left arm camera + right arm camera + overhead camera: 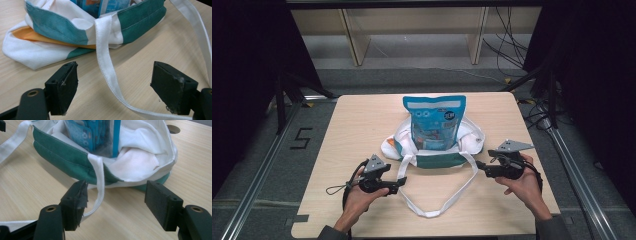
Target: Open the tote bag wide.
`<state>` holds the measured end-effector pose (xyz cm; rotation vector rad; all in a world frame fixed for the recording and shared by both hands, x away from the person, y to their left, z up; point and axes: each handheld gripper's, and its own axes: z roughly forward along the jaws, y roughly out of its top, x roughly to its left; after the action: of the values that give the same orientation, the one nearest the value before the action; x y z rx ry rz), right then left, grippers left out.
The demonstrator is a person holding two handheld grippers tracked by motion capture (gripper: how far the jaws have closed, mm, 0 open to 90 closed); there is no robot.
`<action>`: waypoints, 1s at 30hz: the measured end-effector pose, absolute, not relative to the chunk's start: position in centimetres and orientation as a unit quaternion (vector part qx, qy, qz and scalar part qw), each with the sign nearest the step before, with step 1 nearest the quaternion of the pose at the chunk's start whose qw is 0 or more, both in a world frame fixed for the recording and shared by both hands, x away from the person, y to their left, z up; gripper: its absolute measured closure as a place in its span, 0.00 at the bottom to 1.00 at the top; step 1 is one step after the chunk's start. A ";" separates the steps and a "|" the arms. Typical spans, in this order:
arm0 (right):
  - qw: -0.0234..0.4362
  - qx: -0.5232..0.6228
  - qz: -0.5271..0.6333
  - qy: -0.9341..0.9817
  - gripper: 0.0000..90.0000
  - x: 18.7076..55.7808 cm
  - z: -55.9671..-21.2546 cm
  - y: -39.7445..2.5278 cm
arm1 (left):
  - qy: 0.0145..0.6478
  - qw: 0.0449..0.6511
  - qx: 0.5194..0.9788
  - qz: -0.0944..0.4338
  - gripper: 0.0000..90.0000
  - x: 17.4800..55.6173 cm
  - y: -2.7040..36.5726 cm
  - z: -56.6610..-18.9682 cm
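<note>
Tote bag [432, 145] lies mid-table, mouth toward you, blue snack pouch [434, 122] half inside. Your left gripper [113, 87] and right gripper [116, 203] flank the mouth, jaws apart, each straddling the white strap [437, 200], probably ready to grab it. Pouch print is too blurred to read.

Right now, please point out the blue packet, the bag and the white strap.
blue packet [435, 120], high view, middle of its front.
bag [70, 161], right gripper view, green band at the opening.
white strap [106, 60], left gripper view, stretch between the jaws.
</note>
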<state>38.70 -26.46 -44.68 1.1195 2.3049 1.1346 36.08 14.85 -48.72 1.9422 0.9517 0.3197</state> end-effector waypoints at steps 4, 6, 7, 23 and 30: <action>0.173 0.387 0.400 0.812 0.39 38.6 -44.9 -26.5 | 0.385 0.460 0.790 0.129 0.23 35.6 14.7 -48.9; 0.168 0.389 0.398 0.814 0.38 38.2 -45.0 -26.3 | 0.381 0.459 0.792 0.129 0.23 35.3 14.6 -49.0; 0.165 0.386 0.397 0.816 0.38 38.1 -45.0 -26.3 | 0.379 0.454 0.796 0.129 0.23 35.2 14.6 -49.0; 0.152 0.393 0.386 0.821 0.35 34.5 -46.5 -26.2 | 0.373 0.460 0.795 0.128 0.18 32.5 15.5 -49.4; 0.158 0.378 0.380 0.830 0.34 33.6 -47.0 -26.3 | 0.371 0.460 0.798 0.119 0.18 31.5 15.7 -49.6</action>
<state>33.63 -26.32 -46.96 1.0805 2.3737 1.0864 31.51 15.72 -49.64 1.9649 0.9129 0.2940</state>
